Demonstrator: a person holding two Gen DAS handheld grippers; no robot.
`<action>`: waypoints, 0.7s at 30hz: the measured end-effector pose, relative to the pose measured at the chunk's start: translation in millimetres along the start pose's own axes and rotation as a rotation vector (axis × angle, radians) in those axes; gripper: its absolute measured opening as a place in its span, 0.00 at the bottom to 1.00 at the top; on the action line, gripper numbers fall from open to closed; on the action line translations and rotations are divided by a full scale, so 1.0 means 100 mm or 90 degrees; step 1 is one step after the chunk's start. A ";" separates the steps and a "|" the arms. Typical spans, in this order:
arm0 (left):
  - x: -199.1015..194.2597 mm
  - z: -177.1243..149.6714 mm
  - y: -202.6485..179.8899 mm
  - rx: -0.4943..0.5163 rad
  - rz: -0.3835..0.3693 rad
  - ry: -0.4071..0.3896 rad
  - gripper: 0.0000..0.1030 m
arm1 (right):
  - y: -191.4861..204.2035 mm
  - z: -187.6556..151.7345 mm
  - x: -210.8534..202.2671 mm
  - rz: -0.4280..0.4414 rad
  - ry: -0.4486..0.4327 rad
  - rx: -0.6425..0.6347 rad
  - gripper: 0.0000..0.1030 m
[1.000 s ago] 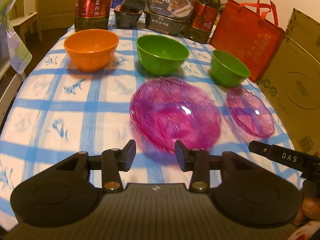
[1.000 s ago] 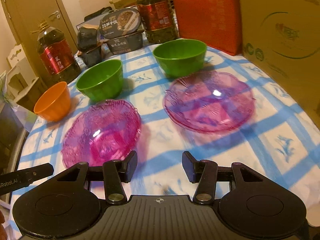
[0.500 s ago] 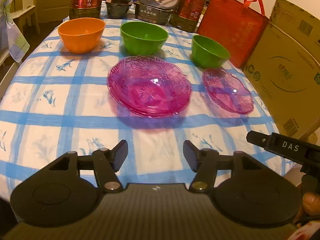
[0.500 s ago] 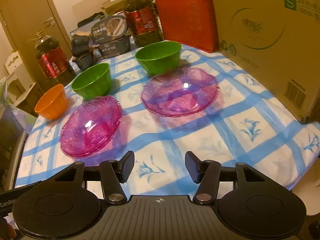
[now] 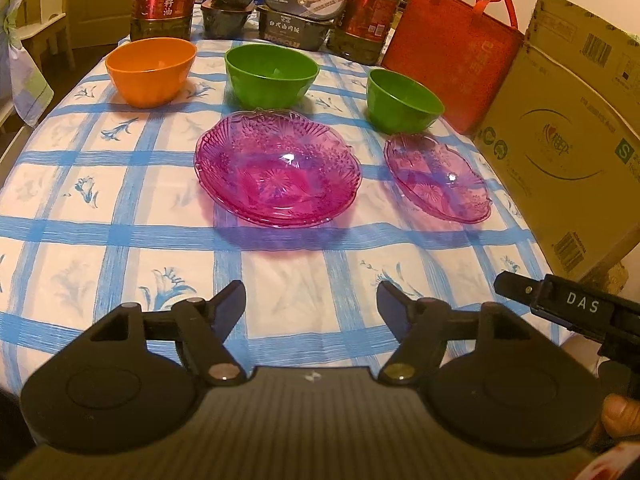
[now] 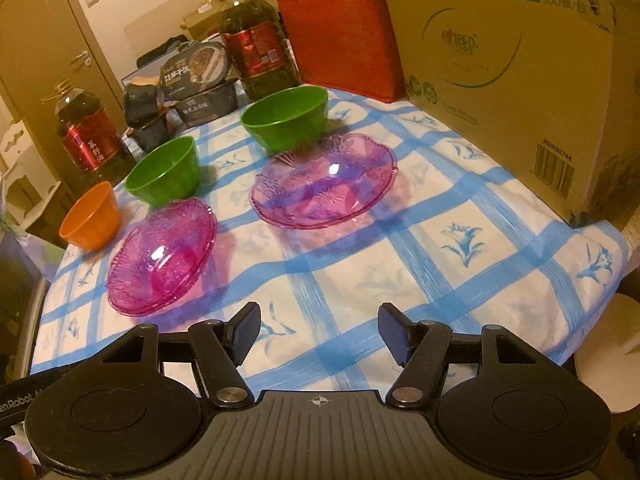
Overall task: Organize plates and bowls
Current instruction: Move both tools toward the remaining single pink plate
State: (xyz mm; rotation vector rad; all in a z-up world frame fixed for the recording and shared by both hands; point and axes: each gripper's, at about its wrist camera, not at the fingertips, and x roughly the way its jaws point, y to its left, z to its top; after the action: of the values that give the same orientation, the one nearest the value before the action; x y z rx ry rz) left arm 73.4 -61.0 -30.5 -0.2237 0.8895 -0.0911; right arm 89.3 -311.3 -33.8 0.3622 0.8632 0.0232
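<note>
Orange bowl (image 5: 151, 71): far left of the back row, well apart from both tools, upright and empty.
Green bowls: big green bowl (image 5: 271, 74) mid-row, small green bowl (image 5: 403, 100) to its right, each sitting just behind a pink dish.
Stacked pink plates (image 5: 278, 166): dead ahead of the left gripper (image 5: 311, 298), out past its tips on the checked tablecloth (image 5: 100, 208); it looks like more than one dish nested, and the left hand is plainly the nearer one.
Single pink plate (image 6: 325, 179): ahead of the right gripper (image 6: 319, 327) and a touch up-table, near the cardboard box (image 6: 520, 80); the right hand is nearer, so I'd say this one travels left onto the stack.
Left gripper: jaws spreading, nothing between them, touching nothing.
Right gripper: jaws also widening, gap bare, hanging over cloth, clear of both dishes.
</note>
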 end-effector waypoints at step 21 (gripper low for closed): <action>0.27 0.15 -0.37 0.020 -0.042 0.015 0.74 | -0.41 0.21 0.02 -0.043 -0.019 0.036 0.64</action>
State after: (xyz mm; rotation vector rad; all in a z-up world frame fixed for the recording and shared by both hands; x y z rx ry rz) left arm 103.0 -99.5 -33.2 -0.2226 0.9044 -0.1693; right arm 101.8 -355.9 -36.0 0.3851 0.8481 -0.0692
